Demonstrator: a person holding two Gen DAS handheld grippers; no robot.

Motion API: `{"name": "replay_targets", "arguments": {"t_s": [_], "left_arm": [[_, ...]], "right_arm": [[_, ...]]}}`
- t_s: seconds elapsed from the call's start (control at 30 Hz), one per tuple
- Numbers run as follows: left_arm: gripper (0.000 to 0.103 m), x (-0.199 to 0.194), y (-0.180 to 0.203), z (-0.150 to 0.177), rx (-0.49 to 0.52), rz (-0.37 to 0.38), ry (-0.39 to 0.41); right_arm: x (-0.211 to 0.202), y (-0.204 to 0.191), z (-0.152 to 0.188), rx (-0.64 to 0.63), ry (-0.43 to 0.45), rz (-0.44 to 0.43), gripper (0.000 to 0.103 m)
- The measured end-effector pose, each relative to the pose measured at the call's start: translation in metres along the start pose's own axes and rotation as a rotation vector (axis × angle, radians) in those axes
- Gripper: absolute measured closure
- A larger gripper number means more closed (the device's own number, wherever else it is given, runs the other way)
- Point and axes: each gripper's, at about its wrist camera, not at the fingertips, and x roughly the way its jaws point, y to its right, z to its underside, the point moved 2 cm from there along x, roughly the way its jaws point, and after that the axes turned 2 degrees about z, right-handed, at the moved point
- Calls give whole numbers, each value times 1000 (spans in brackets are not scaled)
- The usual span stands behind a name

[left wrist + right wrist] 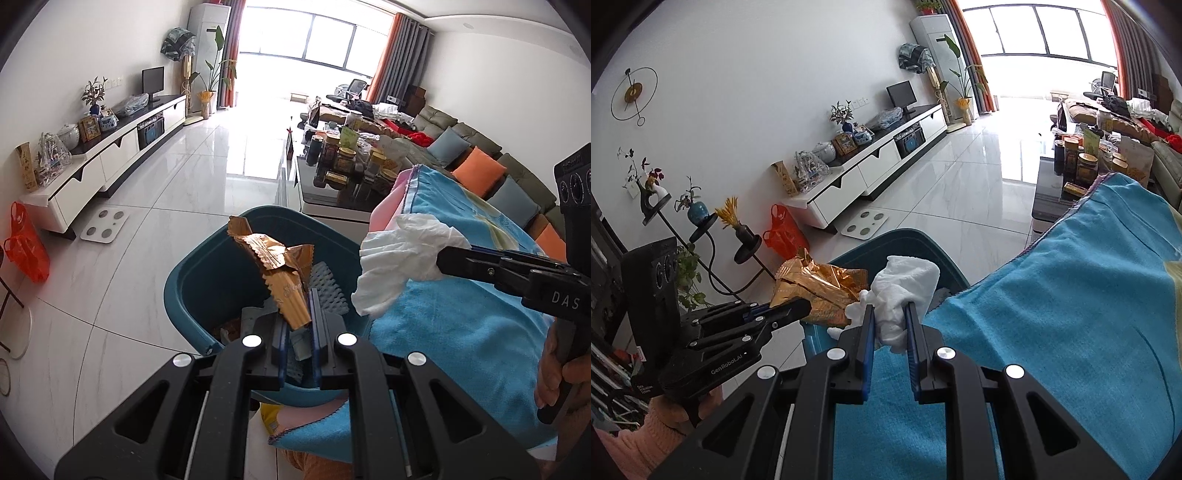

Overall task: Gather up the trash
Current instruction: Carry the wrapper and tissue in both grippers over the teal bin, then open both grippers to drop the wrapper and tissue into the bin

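My left gripper (297, 302) is shut on a crumpled gold wrapper (280, 266) and holds it over the open teal bin (192, 273). The bin holds some trash, including a pale blue ridged piece (327, 286). My right gripper (891, 314) is shut on a crumpled white tissue (905, 284), held at the bin's (916, 238) near rim. In the left wrist view the right gripper (443, 258) comes in from the right with the tissue (399, 258). In the right wrist view the left gripper (801, 308) holds the wrapper (820, 288) on the left.
A blue towel (461, 325) covers the surface right of the bin. A glass coffee table (332, 199) with several jars stands beyond. A white scale (105, 224) and an orange bag (26, 247) sit on the tiled floor by the TV cabinet (110, 155). A sofa (498, 177) runs along the right.
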Motion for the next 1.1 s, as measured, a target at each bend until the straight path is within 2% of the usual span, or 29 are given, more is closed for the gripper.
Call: {"name": "replay_targets", "arguments": {"t_s": [0.4, 0.6, 0.73, 0.97, 1.1], "left_arm": [[93, 43, -1, 0, -27, -26, -48], [93, 55, -7, 2, -53, -29, -57], [89, 53, -6, 5, -58, -33, -50], [82, 42, -1, 7, -57, -27, -23], [73, 32, 7, 7, -44, -10, 2]], "right_arm": [[42, -14, -5, -23, -94, 28, 86], [51, -13, -4, -10, -123, 25, 81], [51, -9, -3, -1, -123, 20, 78], [39, -1, 0, 23, -97, 10, 78], [21, 6, 4, 37, -65, 3, 77]]}}
